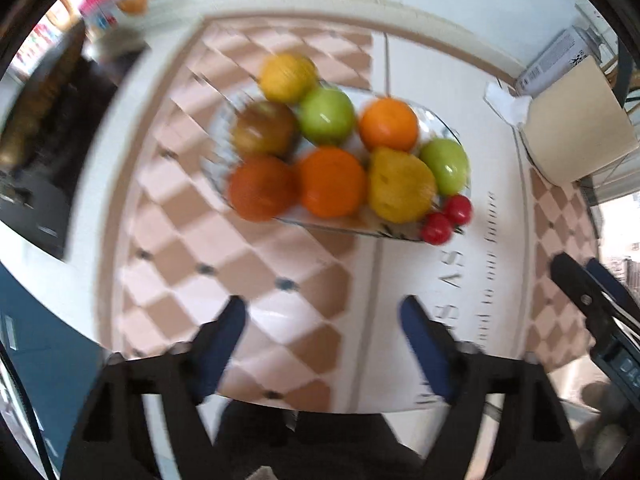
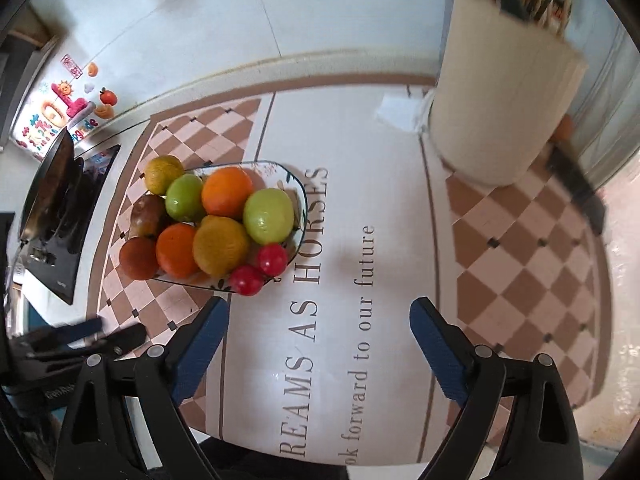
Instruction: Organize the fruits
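Note:
A patterned plate (image 1: 444, 124) (image 2: 298, 188) on the table holds a pile of fruit: oranges (image 1: 388, 124) (image 2: 226, 192), green apples (image 1: 327, 115) (image 2: 268, 216), a yellow pear (image 1: 400, 186) (image 2: 221, 245), a brown pear (image 1: 264, 128) (image 2: 147, 216), a yellow citrus (image 1: 287, 77) (image 2: 163, 174) and red cherries (image 1: 447, 218) (image 2: 260, 270). My left gripper (image 1: 322, 332) is open and empty, above the table just in front of the plate. My right gripper (image 2: 318, 332) is open and empty, to the right of the plate; it also shows in the left wrist view (image 1: 588, 280).
A chequered tablecloth with printed words (image 2: 312, 272) covers the table. A cream cylindrical container (image 1: 576, 124) (image 2: 500, 96) stands at the back right beside a crumpled paper (image 2: 396, 114). A black object (image 1: 44, 140) (image 2: 56, 216) lies at the left edge.

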{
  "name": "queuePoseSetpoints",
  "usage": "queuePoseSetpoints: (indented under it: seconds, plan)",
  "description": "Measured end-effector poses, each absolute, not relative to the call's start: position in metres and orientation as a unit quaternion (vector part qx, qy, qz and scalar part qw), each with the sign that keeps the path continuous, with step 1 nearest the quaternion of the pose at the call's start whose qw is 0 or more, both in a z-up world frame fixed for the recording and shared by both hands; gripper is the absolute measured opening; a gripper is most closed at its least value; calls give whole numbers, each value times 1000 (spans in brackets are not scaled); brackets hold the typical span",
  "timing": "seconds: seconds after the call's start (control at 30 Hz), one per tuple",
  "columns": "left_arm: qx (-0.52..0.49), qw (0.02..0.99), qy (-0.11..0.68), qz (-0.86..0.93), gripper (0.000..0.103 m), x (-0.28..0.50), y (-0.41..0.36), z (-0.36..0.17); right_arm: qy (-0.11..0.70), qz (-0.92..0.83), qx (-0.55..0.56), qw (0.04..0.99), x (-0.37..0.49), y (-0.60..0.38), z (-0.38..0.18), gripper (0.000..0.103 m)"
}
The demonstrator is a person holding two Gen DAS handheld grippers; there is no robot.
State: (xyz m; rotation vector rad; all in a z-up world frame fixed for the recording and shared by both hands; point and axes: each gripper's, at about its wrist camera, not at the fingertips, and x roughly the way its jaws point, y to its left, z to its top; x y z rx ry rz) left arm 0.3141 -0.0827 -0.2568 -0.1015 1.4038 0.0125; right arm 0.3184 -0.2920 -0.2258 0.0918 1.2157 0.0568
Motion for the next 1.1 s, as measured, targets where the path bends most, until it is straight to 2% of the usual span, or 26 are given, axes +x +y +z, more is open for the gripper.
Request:
queuePoseSetpoints:
  seconds: [0.1,0.17,0.5,1.1]
  plan:
    - [-14,788,615,21,87,308,-75,-237,553,13,35,832,302,-279,-207,97]
    - [2,803,595,24,98,301,-69,-225,541,4,31,840,292,-270,-195,97]
    - [30,846,533,0,98,252,-46,-178,484,-37,41,873,217,-241,-136,98]
    - [23,899,437,-35,98,104,2,-69,393,-56,34,917,34,-176,-22,98]
